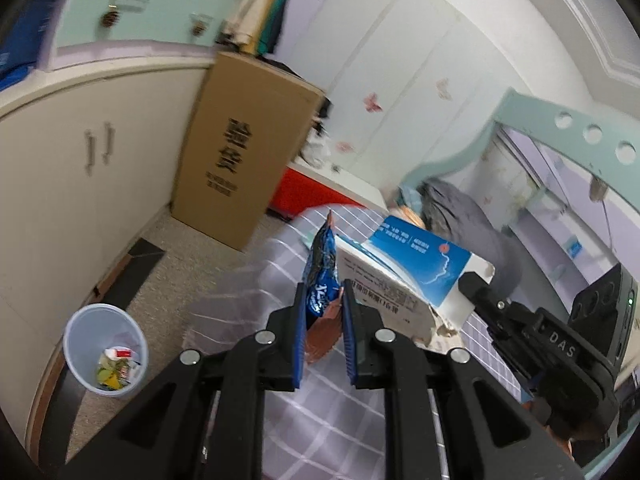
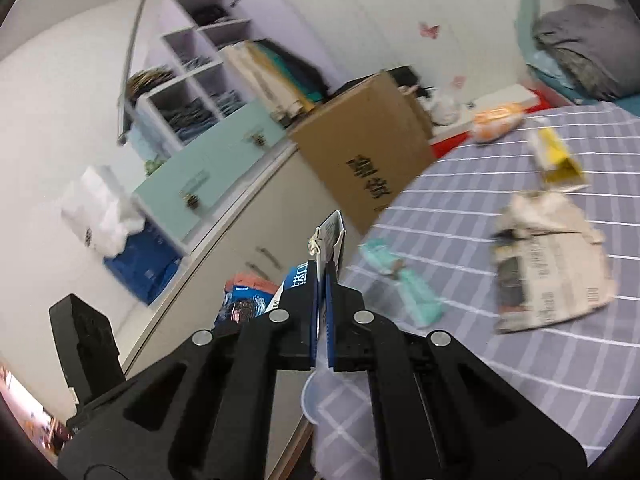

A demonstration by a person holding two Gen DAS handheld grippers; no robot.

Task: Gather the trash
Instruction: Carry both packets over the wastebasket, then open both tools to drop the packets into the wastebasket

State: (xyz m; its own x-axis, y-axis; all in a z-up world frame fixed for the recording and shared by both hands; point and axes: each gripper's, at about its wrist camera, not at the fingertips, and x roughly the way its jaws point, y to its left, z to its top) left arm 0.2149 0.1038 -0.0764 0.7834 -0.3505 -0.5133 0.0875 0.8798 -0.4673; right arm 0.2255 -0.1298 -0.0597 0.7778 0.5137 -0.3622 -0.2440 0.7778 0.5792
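Observation:
My left gripper (image 1: 323, 304) is shut on a blue and orange snack wrapper (image 1: 321, 276), held up above the bed. My right gripper (image 2: 323, 280) is shut on a torn blue and white cardboard box (image 2: 329, 236); the same box (image 1: 416, 268) shows beside the wrapper in the left wrist view, with the right gripper's body at its right. The wrapper (image 2: 244, 300) shows left of my right fingers. A translucent trash bin (image 1: 105, 350) with some litter stands on the floor at lower left. On the bed lie a crumpled newspaper (image 2: 548, 264), a teal wrapper (image 2: 404, 280), a yellow box (image 2: 558, 156) and an orange packet (image 2: 496, 118).
The bed has a purple checked sheet (image 2: 520, 360). A tall brown carton (image 1: 244, 148) stands on the floor by cream cabinets (image 1: 80, 168). A grey pillow (image 2: 588, 48) lies at the bed's head. A red and white low box (image 1: 316, 188) sits behind the carton.

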